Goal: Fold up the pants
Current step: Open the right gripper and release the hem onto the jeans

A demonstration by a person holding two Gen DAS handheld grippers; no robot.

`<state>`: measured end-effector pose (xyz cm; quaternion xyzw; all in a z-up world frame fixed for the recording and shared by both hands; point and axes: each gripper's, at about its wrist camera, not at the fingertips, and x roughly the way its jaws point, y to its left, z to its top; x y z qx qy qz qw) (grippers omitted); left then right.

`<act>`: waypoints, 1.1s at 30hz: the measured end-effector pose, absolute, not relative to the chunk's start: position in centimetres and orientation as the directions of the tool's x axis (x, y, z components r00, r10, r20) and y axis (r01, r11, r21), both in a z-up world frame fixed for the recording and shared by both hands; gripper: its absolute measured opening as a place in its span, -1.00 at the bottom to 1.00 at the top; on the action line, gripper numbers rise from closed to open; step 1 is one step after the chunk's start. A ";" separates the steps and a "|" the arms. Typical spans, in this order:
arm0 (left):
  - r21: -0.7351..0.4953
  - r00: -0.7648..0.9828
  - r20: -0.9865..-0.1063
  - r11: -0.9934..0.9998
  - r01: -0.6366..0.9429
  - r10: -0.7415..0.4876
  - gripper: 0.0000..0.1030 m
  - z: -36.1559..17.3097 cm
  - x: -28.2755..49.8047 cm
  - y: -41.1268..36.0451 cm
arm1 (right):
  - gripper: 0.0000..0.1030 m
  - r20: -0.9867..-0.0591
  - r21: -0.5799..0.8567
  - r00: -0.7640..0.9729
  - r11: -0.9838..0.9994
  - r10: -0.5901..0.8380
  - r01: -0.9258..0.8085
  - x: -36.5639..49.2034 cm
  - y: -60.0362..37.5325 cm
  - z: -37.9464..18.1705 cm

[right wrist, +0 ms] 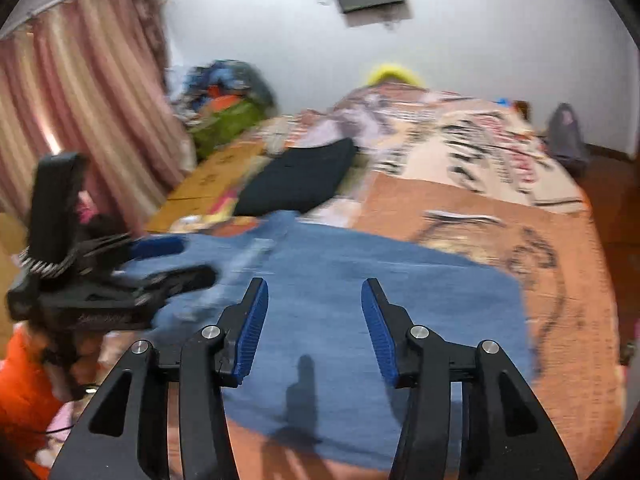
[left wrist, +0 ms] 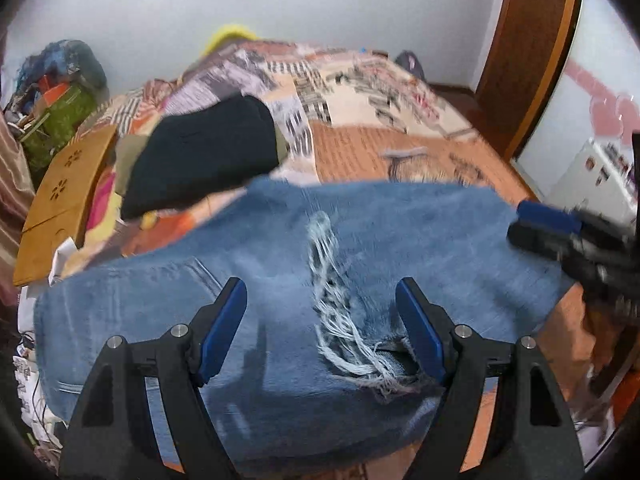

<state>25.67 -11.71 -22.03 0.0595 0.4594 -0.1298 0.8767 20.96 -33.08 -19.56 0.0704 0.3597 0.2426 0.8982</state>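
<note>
Blue jeans (left wrist: 260, 248) lie folded and flat across the near part of the bed, with a frayed white tear (left wrist: 332, 280) down the middle. My left gripper (left wrist: 320, 292) hangs just above that tear, jaws wide open, with only the lying cloth below them. In the right wrist view the jeans (right wrist: 340, 280) fill the foreground and my right gripper (right wrist: 314, 286) is open over their right half, its pads apart and holding nothing. Each gripper shows in the other's view: the right gripper (left wrist: 518, 222) at the jeans' right edge, the left gripper (right wrist: 192, 260) at their left edge.
A folded black garment (left wrist: 204, 152) lies on the patterned bedspread (left wrist: 400, 148) beyond the jeans. A wooden board (left wrist: 64, 196) and a green bag (left wrist: 68, 116) sit at the bed's left. Striped curtains (right wrist: 80, 100) hang at the left, and a brown door (left wrist: 532, 40) stands at the right.
</note>
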 end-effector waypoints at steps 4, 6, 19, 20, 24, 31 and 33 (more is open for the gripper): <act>0.025 0.513 -0.849 0.960 0.278 -0.126 0.53 -25.4 25.7 -12.5 | -0.13 -0.712 0.271 0.577 0.915 0.400 -0.298 22.4 -35.0 -23.3; 0.013 0.528 -0.838 0.962 0.272 -0.138 0.64 -25.8 25.2 -12.0 | -0.14 -0.741 0.282 0.544 0.917 0.394 -0.281 22.0 -35.9 -25.4; 0.119 0.572 -0.820 0.974 0.193 -0.013 0.63 -24.8 20.2 -5.5 | -0.13 -0.756 0.235 0.561 0.939 0.339 -0.251 17.5 -39.7 -24.6; 0.107 0.580 -0.815 0.982 0.157 -0.004 0.63 -24.4 19.7 -4.0 | -0.13 -0.758 0.223 0.566 0.944 0.324 -0.242 17.7 -39.7 -24.3; 0.036 0.612 -0.791 0.999 0.032 0.009 0.63 -22.8 18.0 1.5 | -0.13 -0.732 0.230 0.586 0.936 0.348 -0.268 18.1 -39.0 -22.5; -0.043 0.638 -0.769 0.991 -0.124 0.047 0.63 -22.0 15.2 8.5 | -0.13 -0.665 0.223 0.607 0.891 0.435 -0.394 20.1 -32.3 -19.8; -0.082 0.630 -0.776 0.987 -0.141 0.025 0.63 -22.6 14.7 9.6 | -0.13 -0.650 0.233 0.594 0.868 0.475 -0.439 20.6 -29.6 -19.7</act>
